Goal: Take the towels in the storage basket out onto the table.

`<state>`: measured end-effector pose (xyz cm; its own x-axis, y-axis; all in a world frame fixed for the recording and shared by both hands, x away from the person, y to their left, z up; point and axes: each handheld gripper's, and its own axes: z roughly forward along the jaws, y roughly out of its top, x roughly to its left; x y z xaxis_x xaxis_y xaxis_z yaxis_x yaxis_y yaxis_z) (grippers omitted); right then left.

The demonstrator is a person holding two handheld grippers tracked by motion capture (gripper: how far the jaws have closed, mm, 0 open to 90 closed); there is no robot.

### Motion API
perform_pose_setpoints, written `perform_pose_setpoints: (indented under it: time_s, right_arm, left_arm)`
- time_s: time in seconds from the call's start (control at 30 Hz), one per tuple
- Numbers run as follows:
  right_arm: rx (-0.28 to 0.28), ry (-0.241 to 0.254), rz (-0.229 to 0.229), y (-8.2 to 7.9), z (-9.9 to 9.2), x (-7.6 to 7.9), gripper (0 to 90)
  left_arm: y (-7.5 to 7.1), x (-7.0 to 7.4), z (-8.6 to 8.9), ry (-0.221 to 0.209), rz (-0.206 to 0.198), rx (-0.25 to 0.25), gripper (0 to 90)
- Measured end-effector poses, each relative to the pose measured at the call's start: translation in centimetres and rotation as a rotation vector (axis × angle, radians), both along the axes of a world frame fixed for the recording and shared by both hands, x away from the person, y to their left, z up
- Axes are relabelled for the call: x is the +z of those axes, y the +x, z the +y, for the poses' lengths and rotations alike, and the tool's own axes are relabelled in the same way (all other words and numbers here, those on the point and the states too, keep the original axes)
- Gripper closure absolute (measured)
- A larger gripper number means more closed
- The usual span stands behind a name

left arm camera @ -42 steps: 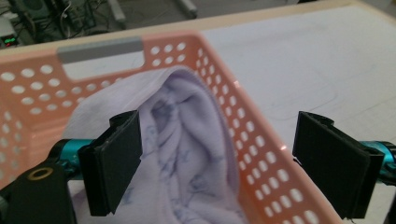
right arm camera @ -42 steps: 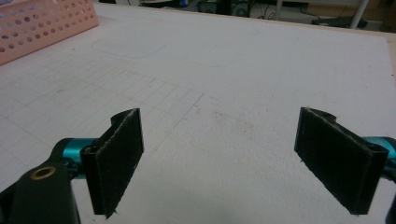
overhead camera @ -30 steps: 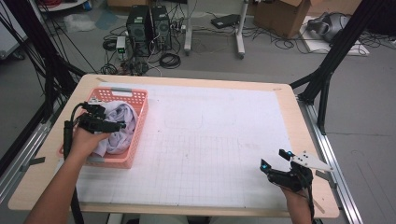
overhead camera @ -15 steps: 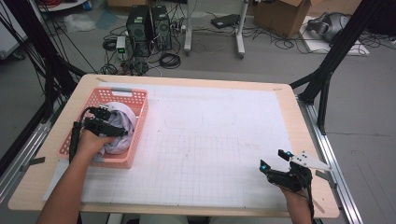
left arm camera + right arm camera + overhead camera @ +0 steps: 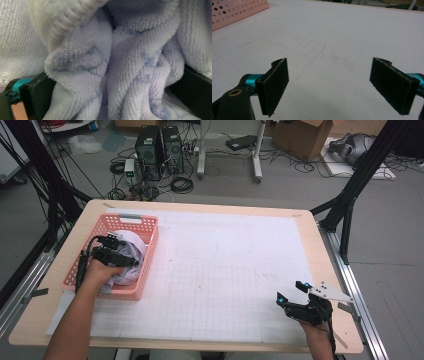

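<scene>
Our left tool [image 5: 131,262] presses spread jaws around fluffy lavender towel [image 5: 120,67] folds inside the perforated pink basket [image 5: 145,226]; our right tool [image 5: 337,82] hangs released above gridded table [image 5: 240,270].

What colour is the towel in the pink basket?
Pale lilac fluffy towel with faint blue markings; clearest in the left gripper view.

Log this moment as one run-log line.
left gripper: in pink basket, fingers wide around pale lilac towel | right gripper: open, nothing held, over white grid mat | towel in basket
</scene>
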<state>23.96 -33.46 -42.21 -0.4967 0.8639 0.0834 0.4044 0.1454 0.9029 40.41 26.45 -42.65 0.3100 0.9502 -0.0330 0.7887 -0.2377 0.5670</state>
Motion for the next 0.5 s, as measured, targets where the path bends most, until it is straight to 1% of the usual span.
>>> perform_pose_setpoints:
  time_s: [0.1,0.17,0.23,0.27,0.3,0.37,0.4,0.43,0.5]
  right_arm:
    - [0.002,0.0,0.001,0.0,0.0,0.0,14.4]
    - [0.001,0.002,0.004,-0.1,0.0,0.1,14.4]
    - [0.0,0.004,0.002,-0.1,-0.1,0.1,14.4]
    - [-0.003,0.004,0.002,-0.1,-0.1,0.1,14.4]
    - [-0.003,0.004,0.002,-0.1,-0.1,0.1,14.4]
    - [-0.004,0.005,0.003,-0.1,-0.2,0.1,14.4]
    - [-0.004,0.005,0.003,-0.1,-0.2,0.1,14.4]
    - [-0.006,0.008,0.003,-0.1,-0.2,0.1,14.4]
    - [-0.008,0.008,0.0,-0.1,-0.3,0.1,14.4]
  left_arm:
    - [0.0,0.1,0.0,0.011,-0.007,0.019,8.9]
    - [0.0,0.3,0.1,0.005,-0.015,0.014,16.9]
    - [-0.1,0.5,0.1,-0.005,-0.024,0.009,26.9]
    - [-0.1,0.6,0.1,-0.011,-0.023,0.013,35.1]
    - [-0.2,0.6,0.2,-0.022,-0.021,0.015,35.1]
    - [-0.2,0.8,0.4,-0.046,-0.017,0.023,42.9]
    - [-0.2,0.9,0.5,-0.054,-0.017,0.024,42.9]
    - [-0.3,0.9,0.6,-0.059,-0.02,0.023,46.3]
    - [-0.3,1.1,0.7,-0.068,-0.026,0.026,48.9]
